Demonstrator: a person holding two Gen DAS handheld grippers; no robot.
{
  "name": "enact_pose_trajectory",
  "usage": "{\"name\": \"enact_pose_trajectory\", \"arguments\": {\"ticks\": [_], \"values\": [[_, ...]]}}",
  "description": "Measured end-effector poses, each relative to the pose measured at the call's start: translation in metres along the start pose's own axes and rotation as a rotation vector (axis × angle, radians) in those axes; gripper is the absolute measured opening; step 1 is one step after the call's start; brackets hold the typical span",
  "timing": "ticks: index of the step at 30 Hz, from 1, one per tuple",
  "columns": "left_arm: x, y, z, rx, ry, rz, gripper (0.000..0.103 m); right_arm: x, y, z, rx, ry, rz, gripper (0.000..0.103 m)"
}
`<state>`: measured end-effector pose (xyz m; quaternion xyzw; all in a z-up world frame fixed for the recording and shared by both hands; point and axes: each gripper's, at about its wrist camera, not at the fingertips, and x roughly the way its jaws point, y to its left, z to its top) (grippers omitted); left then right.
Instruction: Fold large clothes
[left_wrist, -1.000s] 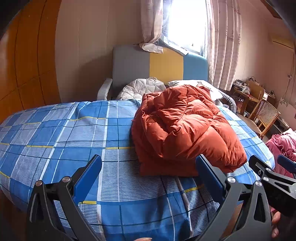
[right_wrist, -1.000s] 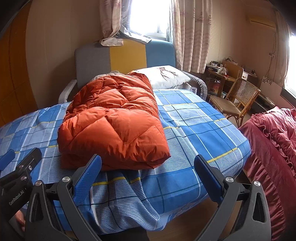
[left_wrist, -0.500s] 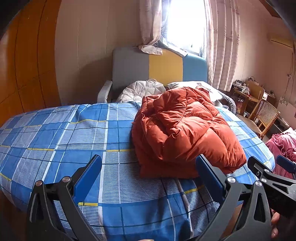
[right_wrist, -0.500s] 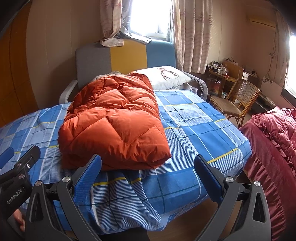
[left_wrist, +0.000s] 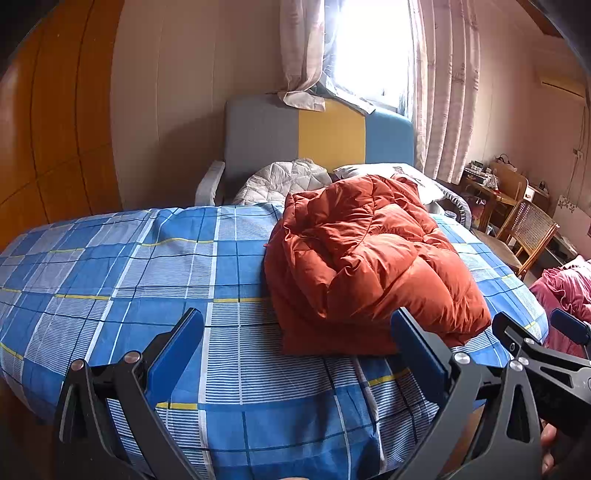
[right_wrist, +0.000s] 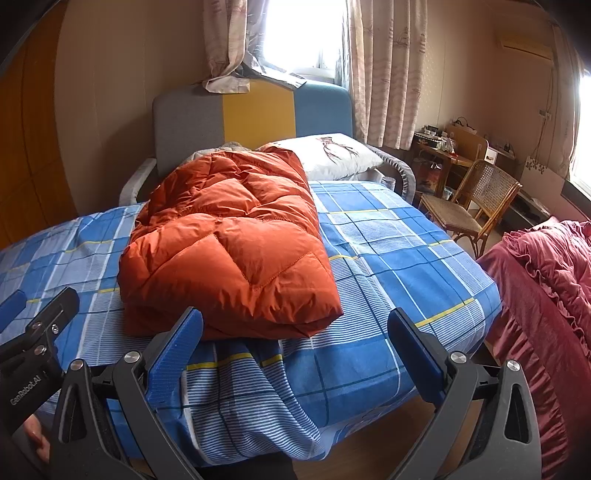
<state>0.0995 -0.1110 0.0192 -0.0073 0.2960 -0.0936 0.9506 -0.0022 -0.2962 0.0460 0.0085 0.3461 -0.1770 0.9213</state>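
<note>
An orange puffer jacket (left_wrist: 369, 266) lies folded in a thick bundle on the blue plaid bed (left_wrist: 147, 280); it also shows in the right wrist view (right_wrist: 229, 243). My left gripper (left_wrist: 295, 350) is open and empty, held back near the bed's front edge, short of the jacket. My right gripper (right_wrist: 295, 347) is open and empty, just in front of the jacket's near edge. Each gripper shows at the side of the other's view: the right gripper (left_wrist: 539, 354) and the left gripper (right_wrist: 37, 332).
A grey, yellow and blue headboard (right_wrist: 255, 114) and a white pillow (right_wrist: 332, 151) are behind the jacket. A wicker chair (right_wrist: 476, 199) and a cluttered desk (right_wrist: 443, 147) stand at the right. A red ruffled cover (right_wrist: 546, 280) lies on the right.
Both grippers have drifted back and down slightly from the bed. The jacket has not moved and both grippers stay open.
</note>
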Motion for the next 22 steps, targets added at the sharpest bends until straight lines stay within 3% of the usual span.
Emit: {"name": "enact_pose_trajectory", "arguments": {"ticks": [12, 22], "values": [[-0.003, 0.004, 0.0, 0.004, -0.021, 0.003, 0.1, 0.001, 0.001, -0.001, -0.006, -0.001, -0.003, 0.1], [0.007, 0.01, -0.004, -0.034, 0.03, 0.004, 0.101, 0.0, -0.002, -0.003, 0.0, 0.002, -0.001, 0.1]]}}
